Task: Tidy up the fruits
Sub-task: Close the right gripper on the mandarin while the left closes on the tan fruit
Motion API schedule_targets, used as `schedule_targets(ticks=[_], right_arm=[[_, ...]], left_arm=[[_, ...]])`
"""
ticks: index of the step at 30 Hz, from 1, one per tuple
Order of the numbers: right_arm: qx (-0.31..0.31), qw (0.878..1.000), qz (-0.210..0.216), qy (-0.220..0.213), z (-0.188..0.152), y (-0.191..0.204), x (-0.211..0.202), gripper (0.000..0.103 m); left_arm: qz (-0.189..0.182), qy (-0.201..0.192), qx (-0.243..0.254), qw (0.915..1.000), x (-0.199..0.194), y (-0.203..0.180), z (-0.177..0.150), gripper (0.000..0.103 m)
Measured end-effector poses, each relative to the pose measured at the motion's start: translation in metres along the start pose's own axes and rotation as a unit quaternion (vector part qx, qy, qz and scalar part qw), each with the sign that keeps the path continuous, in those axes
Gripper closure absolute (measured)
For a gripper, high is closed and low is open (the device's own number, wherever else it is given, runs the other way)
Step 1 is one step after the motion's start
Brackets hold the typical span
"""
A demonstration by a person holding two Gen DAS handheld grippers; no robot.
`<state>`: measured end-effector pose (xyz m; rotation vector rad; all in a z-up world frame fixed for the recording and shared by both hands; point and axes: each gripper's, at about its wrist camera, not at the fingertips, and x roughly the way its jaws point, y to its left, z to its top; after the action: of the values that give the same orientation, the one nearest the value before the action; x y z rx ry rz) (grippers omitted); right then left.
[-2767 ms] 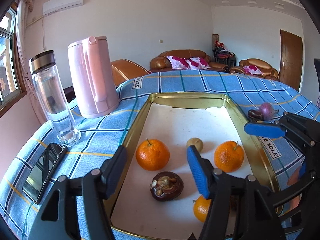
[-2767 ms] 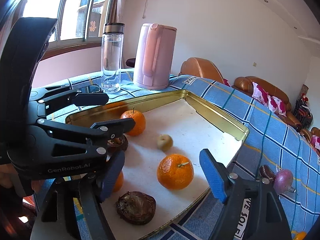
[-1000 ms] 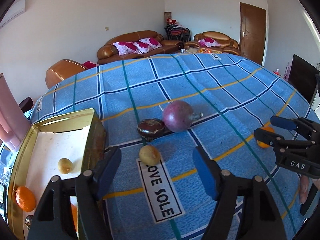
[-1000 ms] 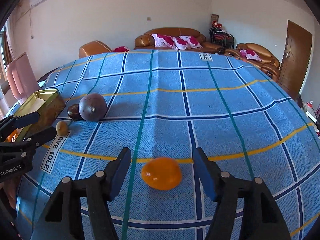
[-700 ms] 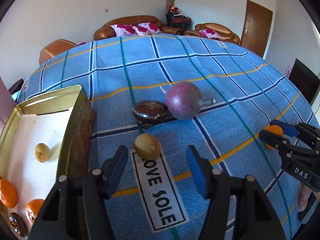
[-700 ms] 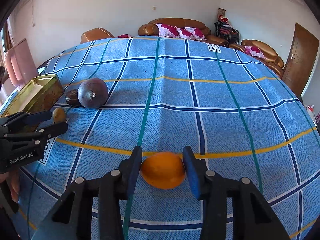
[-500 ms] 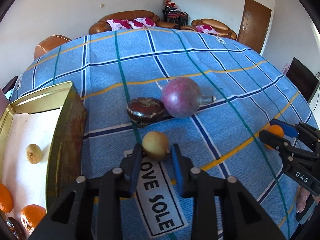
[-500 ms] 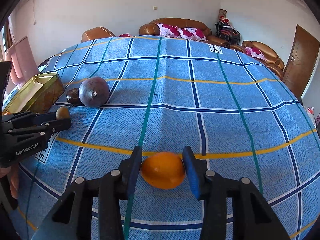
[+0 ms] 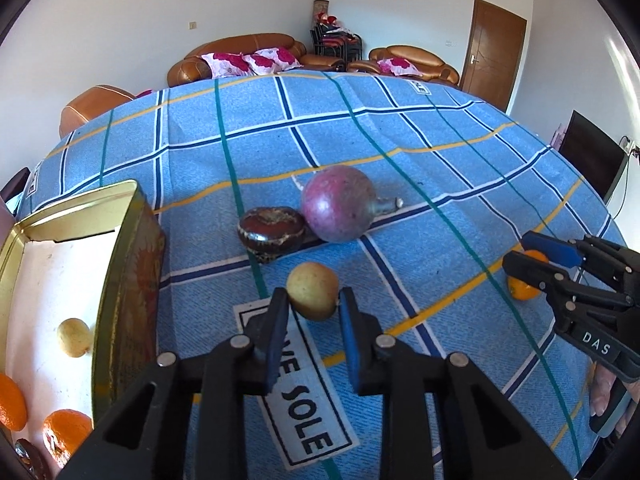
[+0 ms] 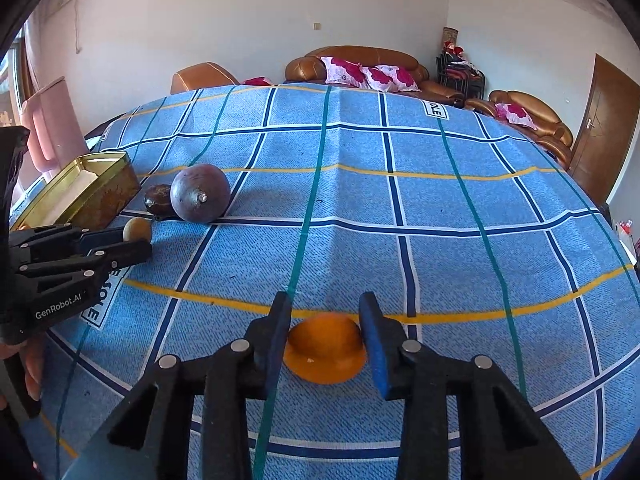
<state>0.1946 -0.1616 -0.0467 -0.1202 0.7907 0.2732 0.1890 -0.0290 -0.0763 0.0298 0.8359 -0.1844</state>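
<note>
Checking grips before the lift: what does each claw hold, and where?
The left claw pinches the small yellow fruit across its sides. The right claw grips the orange across its sides.

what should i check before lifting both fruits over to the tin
1. Left gripper shut on the small yellow fruit: ok.
2. Right gripper shut on the orange: ok.
3. Fruits off the cloth: cannot tell.
4. Free floor inside the tin: ok, white floor shows near the fruit already there.
5. Purple fruit and brown fruit out of the left gripper's way: ok, both lie beyond it.
</note>
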Motion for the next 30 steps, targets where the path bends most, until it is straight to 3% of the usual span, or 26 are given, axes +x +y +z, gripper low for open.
schedule_targets(ticks=[8, 10, 12, 22, 25, 30], right_arm=[[0.023, 0.999, 0.015, -0.025, 0.000, -0.009, -0.009, 0.070], [0.038, 0.998, 0.013, -0.044, -0.002, -0.014, -0.016, 0.065], [0.048, 0.997, 0.009, -0.052, -0.003, -0.018, -0.019, 0.051], [0.019, 1.000, 0.017, 0.017, -0.005, -0.008, 0.003, 0.050], [0.005, 1.000, 0.016, 0.026, -0.005, -0.003, 0.005, 0.057], [-0.004, 1.000, 0.022, 0.012, -0.006, 0.000, -0.001, 0.057]], left_arm=[[-0.003, -0.031, 0.014, 0.9994, -0.018, -0.009, -0.008, 0.076], [-0.006, -0.038, 0.021, 0.9990, -0.023, -0.014, -0.011, 0.076], [-0.007, -0.043, 0.030, 0.9986, -0.027, -0.019, -0.013, 0.076], [-0.007, -0.053, 0.038, 0.9978, -0.031, -0.022, -0.013, 0.076], [-0.007, -0.057, 0.038, 0.9976, -0.032, -0.022, -0.015, 0.076], [-0.008, -0.073, 0.043, 0.9964, -0.038, -0.024, -0.016, 0.076]])
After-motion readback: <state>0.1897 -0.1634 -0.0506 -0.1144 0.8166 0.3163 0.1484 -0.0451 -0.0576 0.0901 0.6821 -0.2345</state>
